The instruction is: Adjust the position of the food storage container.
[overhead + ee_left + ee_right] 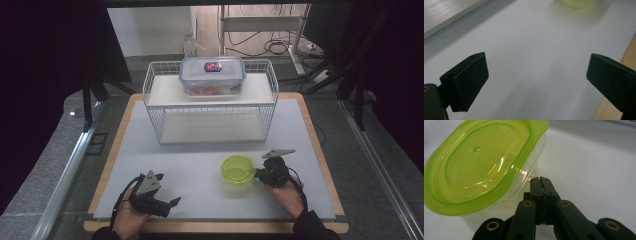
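Observation:
A clear tub with a lime-green lid (237, 170) sits on the white mat, right of centre; up close the tub (486, 165) has its lid seated on top. My right gripper (259, 173) rests against the tub's right side. Its jaws are shut, and the tips (540, 179) touch the clear wall just under the lid's rim with nothing seen between them. My left gripper (167, 189) lies at the front left of the mat, open (536, 77) over bare mat. The tub (574, 3) shows far ahead of it.
A white wire rack (210, 131) with two shelves stands at the back of the mat. A clear lidded box (212, 75) holding something orange rests on its top shelf. The mat (200, 165) lies on a wooden table whose edge (629, 52) is near my left gripper.

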Available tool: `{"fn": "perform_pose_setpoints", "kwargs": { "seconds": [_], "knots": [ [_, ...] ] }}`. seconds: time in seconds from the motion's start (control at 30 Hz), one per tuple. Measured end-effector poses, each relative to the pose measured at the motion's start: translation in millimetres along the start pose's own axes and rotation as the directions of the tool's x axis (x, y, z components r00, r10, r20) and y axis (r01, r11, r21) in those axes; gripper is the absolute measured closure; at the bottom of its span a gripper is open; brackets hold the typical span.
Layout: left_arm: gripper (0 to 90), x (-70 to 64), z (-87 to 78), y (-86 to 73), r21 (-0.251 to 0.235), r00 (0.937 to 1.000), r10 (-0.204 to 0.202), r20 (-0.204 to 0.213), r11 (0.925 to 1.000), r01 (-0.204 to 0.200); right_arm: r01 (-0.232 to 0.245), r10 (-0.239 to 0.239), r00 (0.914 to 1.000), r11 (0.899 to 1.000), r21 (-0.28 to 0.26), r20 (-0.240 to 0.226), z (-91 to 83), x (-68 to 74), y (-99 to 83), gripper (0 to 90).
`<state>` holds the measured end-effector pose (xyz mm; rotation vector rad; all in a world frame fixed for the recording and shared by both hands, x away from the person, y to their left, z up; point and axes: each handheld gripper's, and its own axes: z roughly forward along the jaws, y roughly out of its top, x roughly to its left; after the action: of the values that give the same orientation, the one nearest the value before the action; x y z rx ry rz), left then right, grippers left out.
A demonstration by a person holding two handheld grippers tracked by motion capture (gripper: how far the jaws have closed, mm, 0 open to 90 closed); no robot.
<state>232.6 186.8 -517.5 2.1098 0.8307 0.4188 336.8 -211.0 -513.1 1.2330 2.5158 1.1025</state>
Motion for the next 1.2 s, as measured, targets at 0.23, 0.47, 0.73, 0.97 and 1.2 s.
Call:
{"fn": "perform_pose_setpoints", "kwargs": {
  "seconds": [0.23,0.47,0.73,0.97,1.2],
  "knots": [
    [4.0,0.1,-0.1,0.0,0.001,1.0000,0.002,0.000,1.0000,-0.002,0.020,-0.020,0.9991,1.000,0.011,-0.038,9.5,13.1,3.1,89.9],
    [4.1,-0.1,0.1,0.0,0.003,1.0000,0.005,0.002,1.0000,-0.005,0.042,-0.041,0.9961,0.999,0.020,-0.079,18.8,28.1,6.0,89.8],
    [4.2,-0.1,-0.3,0.0,0.002,1.0000,0.005,0.005,1.0000,-0.005,0.086,-0.083,0.9932,0.996,0.039,-0.082,24.9,38.9,7.1,88.4],
    [4.2,-0.1,-0.8,-0.2,0.001,1.0000,0.006,0.005,1.0000,-0.006,0.078,-0.078,0.9967,0.997,0.006,-0.022,9.4,26.3,8.1,77.6],
    [4.6,0.4,-0.3,-0.9,0.011,0.9999,0.013,0.003,0.9998,-0.013,0.085,-0.084,0.9957,0.996,-0.019,0.040,-3.8,15.2,9.3,54.0]
  ]
}}
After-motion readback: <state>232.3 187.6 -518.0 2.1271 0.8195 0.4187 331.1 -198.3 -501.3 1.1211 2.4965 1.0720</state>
